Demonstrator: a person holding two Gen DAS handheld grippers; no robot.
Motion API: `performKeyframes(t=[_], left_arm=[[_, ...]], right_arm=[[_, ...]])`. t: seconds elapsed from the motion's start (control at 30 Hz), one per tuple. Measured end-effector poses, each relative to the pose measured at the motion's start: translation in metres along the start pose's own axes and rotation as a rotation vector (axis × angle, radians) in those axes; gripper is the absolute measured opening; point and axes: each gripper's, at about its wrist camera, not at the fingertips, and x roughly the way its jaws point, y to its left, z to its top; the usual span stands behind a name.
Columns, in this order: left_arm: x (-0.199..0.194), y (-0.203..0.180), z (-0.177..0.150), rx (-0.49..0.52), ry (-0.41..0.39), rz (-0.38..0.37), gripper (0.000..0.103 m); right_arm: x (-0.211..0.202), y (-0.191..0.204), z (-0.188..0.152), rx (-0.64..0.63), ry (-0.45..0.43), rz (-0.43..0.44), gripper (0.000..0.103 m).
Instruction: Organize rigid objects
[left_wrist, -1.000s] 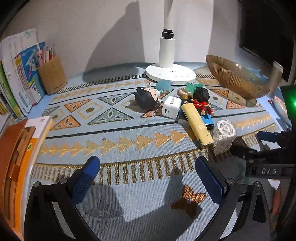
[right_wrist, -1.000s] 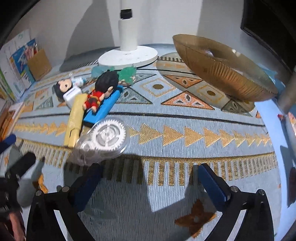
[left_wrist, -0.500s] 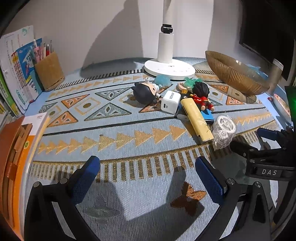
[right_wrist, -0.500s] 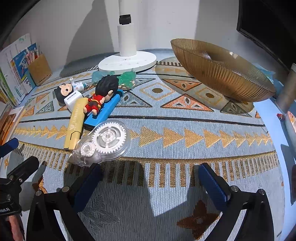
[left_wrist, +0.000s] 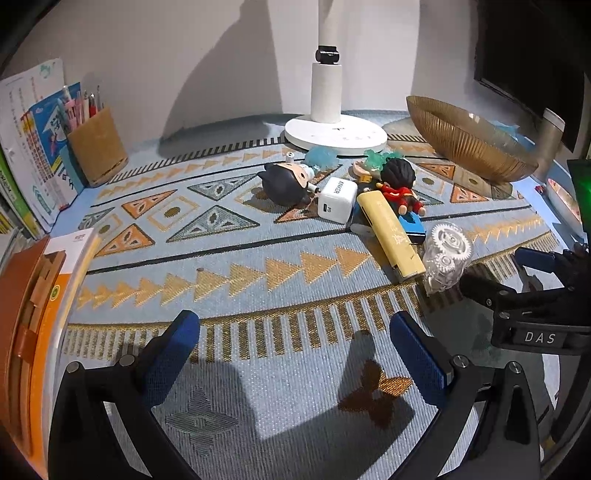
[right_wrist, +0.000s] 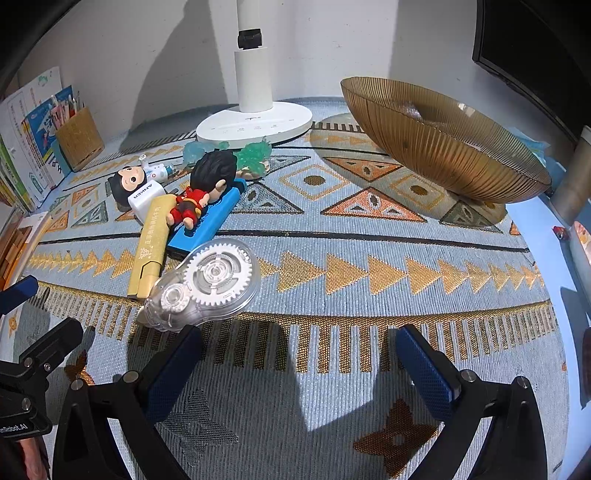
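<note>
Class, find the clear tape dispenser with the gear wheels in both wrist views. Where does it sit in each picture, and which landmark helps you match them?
Left wrist view: the clear tape dispenser sits right of centre, at the near end of the yellow case.
Right wrist view: it lies left of centre, just beyond the right gripper's left finger.
Shared landmark: the white lamp base behind the pile.

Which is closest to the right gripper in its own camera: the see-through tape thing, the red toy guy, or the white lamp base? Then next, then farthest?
1. Clear tape dispenser: just ahead of the right gripper, to its left.
2. Red-shirted figure: farther back left, lying on a blue case.
3. White lamp base: farthest, by the wall.
</note>
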Motion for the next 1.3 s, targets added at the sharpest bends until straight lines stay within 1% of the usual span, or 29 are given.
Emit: performKeyframes(t=[0.17, 0.57, 0.87, 1.07, 1.2, 1.23, 1.3], left_arm=[[0.002, 0.000, 0.001, 0.005, 0.011, -0.009, 0.102], [0.001, 0.001, 0.001, 0.001, 0.005, -0.005, 0.102], [0.007, 0.007, 0.002, -0.027, 0.040, -0.003, 0.102], [0.004, 0.009, 0.001, -0.039, 0.028, -0.009, 0.102], [0.004, 0.008, 0.002, -0.037, 0.023, 0.001, 0.102], [0.004, 0.008, 0.002, -0.036, 0.027, -0.001, 0.102], [0.003, 0.011, 0.005, -0.045, 0.035, -0.036, 0.102]], right_arm=[[0.000, 0.000, 0.001, 0.000, 0.001, 0.000, 0.103], [0.000, 0.000, 0.000, -0.001, 0.003, 0.001, 0.103], [0.000, 0.000, 0.001, -0.001, 0.003, 0.001, 0.103], [0.000, 0.000, 0.001, -0.001, 0.003, 0.001, 0.103], [0.000, 0.000, 0.001, -0.001, 0.004, 0.001, 0.103], [0.000, 0.000, 0.000, -0.001, 0.004, 0.001, 0.103], [0.000, 0.000, 0.000, -0.001, 0.004, 0.001, 0.103]])
